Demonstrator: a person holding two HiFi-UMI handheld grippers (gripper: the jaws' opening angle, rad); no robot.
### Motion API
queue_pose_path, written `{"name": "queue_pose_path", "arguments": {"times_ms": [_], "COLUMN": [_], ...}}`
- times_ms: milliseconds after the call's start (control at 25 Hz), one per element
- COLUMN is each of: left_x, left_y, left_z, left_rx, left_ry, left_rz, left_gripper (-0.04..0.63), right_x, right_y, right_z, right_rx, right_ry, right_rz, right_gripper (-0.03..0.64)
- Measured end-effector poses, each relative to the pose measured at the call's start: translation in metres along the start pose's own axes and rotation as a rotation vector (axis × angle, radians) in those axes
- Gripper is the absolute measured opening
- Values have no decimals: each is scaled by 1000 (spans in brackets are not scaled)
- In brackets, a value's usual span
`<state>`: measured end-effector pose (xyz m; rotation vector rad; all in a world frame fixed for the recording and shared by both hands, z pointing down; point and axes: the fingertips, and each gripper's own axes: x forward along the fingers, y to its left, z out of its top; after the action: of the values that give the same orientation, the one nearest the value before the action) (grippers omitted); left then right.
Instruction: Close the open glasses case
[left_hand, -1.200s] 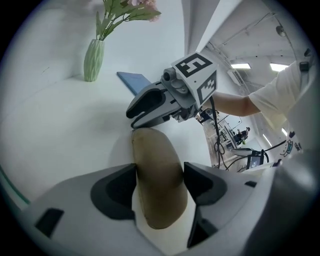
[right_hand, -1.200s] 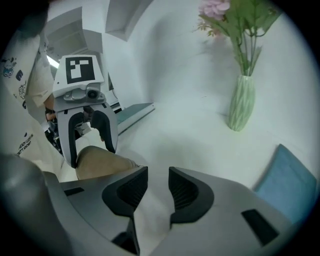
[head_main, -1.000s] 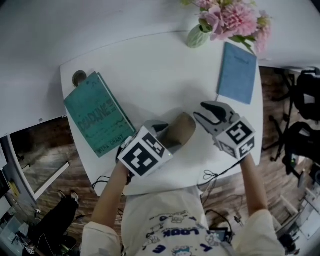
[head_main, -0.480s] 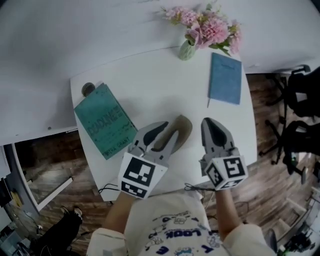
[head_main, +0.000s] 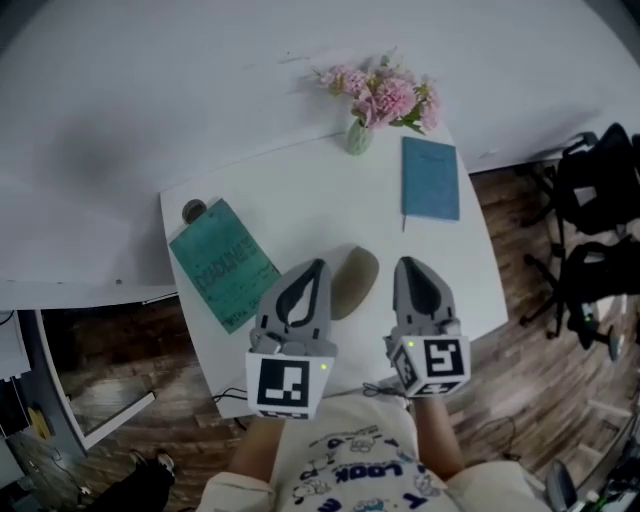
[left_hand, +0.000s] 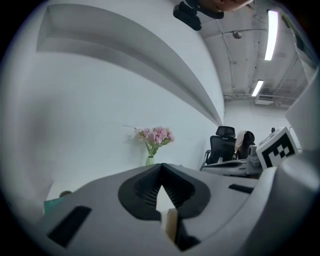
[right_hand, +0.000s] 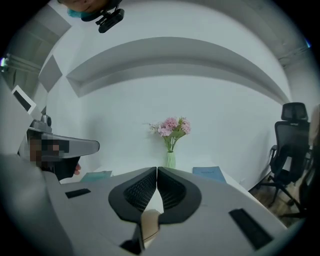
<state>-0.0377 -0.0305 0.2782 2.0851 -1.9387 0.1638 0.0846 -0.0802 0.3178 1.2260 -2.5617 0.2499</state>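
Both grippers have risen clear of the tan glasses case (head_main: 356, 280) and pulled back toward the person, their jaws closing as they went. The left gripper (head_main: 317, 266) and right gripper (head_main: 404, 264) now hold their jaws together on nothing. The case lies shut on the white table (head_main: 300, 200), between the two jaw tips and beneath them, its near end hidden behind the left gripper.

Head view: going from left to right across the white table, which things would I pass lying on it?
Small round dark object → teal book → glasses case → blue notebook. The flower vase stands directly behind the case, so it has no clear place in the order.
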Motion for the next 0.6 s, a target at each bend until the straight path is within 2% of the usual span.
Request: {"name": "queue_pose_path", "arguments": {"times_ms": [320,600], "left_x": [-20,-30], "left_y": [5,3], "left_z": [19,21], "left_rx": [31,26], "left_ry": [-63,-75], "left_rz": [70,81], "left_gripper": [3,3], "right_x": [-23,-37], "right_y": [2,7], "right_z": [18,30], "right_rx": [12,-23], "right_ry": [-51,-91], "right_rz": [-36,-50], "right_gripper": [3,3]}}
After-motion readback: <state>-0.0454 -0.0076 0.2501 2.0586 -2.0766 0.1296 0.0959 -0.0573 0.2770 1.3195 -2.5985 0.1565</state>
